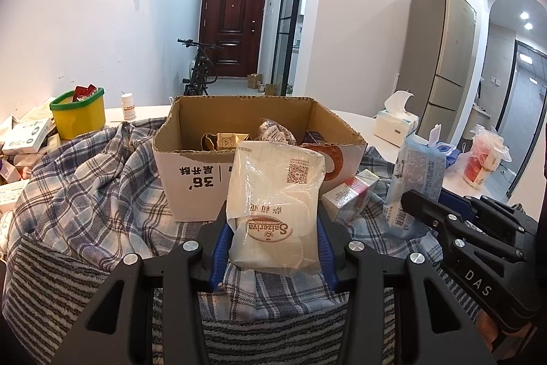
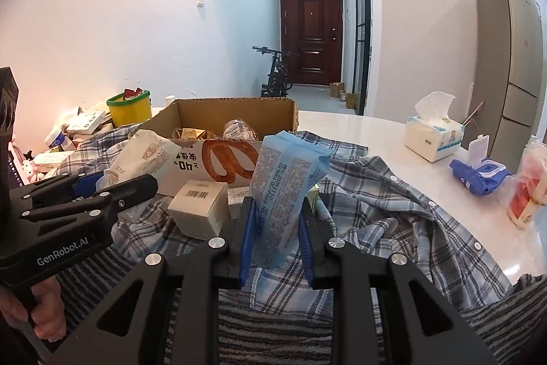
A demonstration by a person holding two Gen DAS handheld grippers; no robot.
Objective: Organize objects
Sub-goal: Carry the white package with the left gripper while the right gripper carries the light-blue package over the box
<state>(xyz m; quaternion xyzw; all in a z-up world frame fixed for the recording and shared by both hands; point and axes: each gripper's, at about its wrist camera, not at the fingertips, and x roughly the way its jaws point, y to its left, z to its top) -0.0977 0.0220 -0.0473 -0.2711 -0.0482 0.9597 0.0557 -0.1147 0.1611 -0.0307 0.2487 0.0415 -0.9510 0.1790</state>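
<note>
My left gripper [image 1: 273,228] is shut on a white plastic packet [image 1: 273,194] printed with a brown oval logo, held upright just in front of the open cardboard box [image 1: 191,194]. My right gripper [image 2: 277,228] is shut on a light blue wipes pack [image 2: 283,183], lifted and tilted above the plaid cloth [image 2: 393,211]. That blue pack [image 1: 417,173] also shows in the left wrist view at the right, with the right gripper's black body below it. The box [image 2: 191,115] holds a gold carton [image 1: 225,141] and a wrapped bun [image 1: 273,130].
A small cream carton [image 2: 201,207] and a pink-white carton [image 1: 348,194] lie on the cloth by the box. A yellow tub [image 1: 78,115], a pill bottle [image 1: 128,106] and piled boxes stand at left. A tissue pack [image 2: 434,132], blue pouch [image 2: 478,173] and bagged red item [image 2: 526,190] sit on the white table at right.
</note>
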